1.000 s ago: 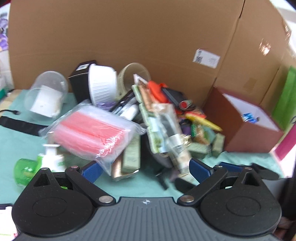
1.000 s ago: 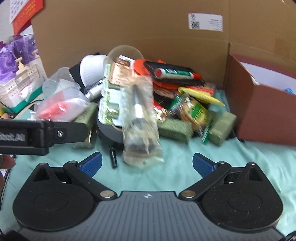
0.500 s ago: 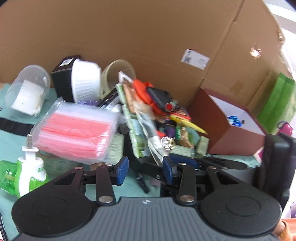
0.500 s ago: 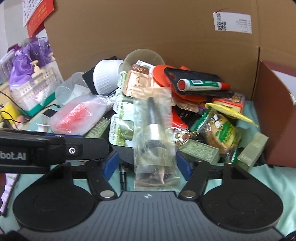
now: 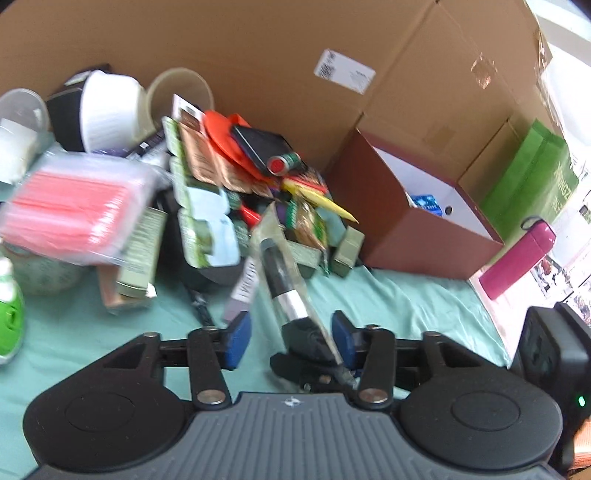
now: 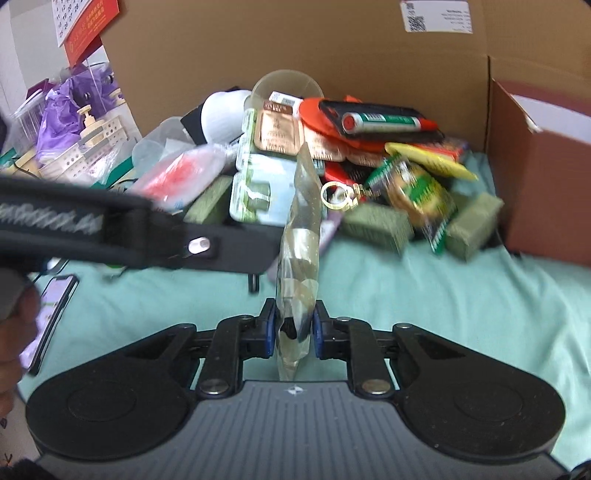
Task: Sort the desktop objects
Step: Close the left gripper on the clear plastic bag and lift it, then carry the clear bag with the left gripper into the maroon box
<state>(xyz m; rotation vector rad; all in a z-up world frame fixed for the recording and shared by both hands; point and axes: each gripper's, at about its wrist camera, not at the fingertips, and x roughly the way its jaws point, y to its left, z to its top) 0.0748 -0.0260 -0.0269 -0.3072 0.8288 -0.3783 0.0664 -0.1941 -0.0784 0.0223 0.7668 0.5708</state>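
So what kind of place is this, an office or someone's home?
Probably a workroom or office desk set up for a sorting exercise: a teal cloth heaped with small goods, cardboard sheets walling it in, and a wall calendar behind.

A pale green cloth covers the tabletop, wrinkled near the right. On it, far side, a heap of small goods: olive-green boxes sit at the pile's near edge. A brown open box stands on the cloth to the right. At the left, a smartphone lies flat and a green dispenser bottle rests there.
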